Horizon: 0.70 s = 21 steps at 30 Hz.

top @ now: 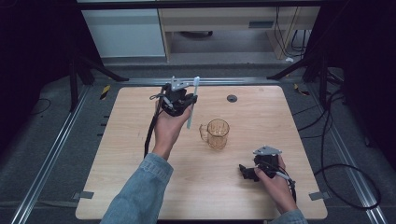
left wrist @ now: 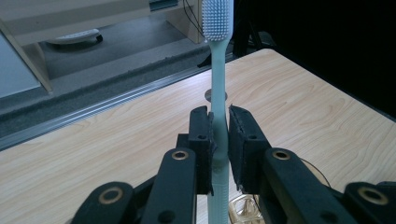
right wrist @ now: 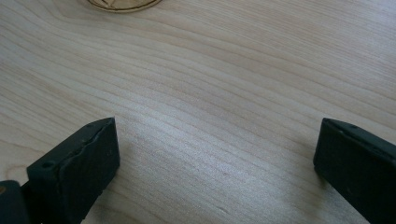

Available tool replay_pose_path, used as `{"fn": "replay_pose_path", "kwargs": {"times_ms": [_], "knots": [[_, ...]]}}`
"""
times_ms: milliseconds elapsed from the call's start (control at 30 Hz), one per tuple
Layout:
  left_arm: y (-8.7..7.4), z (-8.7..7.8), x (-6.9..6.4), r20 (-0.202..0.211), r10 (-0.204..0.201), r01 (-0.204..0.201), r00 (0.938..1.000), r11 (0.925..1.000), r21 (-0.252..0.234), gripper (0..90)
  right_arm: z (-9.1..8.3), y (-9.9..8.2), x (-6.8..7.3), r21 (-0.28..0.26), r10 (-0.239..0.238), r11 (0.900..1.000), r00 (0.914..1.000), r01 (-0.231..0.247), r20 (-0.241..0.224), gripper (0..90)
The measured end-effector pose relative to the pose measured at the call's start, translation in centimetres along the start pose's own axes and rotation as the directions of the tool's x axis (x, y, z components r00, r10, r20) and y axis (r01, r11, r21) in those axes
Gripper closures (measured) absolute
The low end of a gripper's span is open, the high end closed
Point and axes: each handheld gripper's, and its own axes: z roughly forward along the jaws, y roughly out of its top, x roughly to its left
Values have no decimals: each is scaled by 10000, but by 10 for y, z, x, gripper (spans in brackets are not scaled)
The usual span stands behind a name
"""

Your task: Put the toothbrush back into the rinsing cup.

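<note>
One toothbrush [left wrist: 218, 70] is clamped between the jaws of the left gripper [top: 180, 103]; the pads press its pale green handle near the middle, bristle head up, and the brush hangs raised above the table [top: 140, 140], to the left of the glass mug [top: 217, 133] and apart from it. The right gripper [top: 247, 171] rests low near the table's front right, jaws spread wide over bare wood, holding nothing; the mug's base [right wrist: 122, 4] lies ahead of it.

Judgement: the step in hand appears to be placing the brush into the mug; to do it well the left hand should carry the lower end of the handle over the mug's mouth, keep the brush near upright, lower it inside the rim, and release only once the end is well within; a tilted entry could tip the mug, so the idle right gripper might steady its handle.

Count: one toothbrush; one mug; two grippers; one table.
</note>
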Motion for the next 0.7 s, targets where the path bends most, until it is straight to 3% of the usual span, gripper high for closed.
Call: {"fn": "replay_pose_path", "kwargs": {"times_ms": [500, 700], "knots": [[1, 1, -6, -143, -27, 12, 9999, 9945, -1043, 793, 0, 0, 0, 21, -23, 10000, 10000, 23, -17, 6], [0, -3, -14, -407, 189, -256, 9990, 9847, -1724, 793, 0, 0, -1, 19, -46, 10000, 10000, 46, -32, 6]]}}
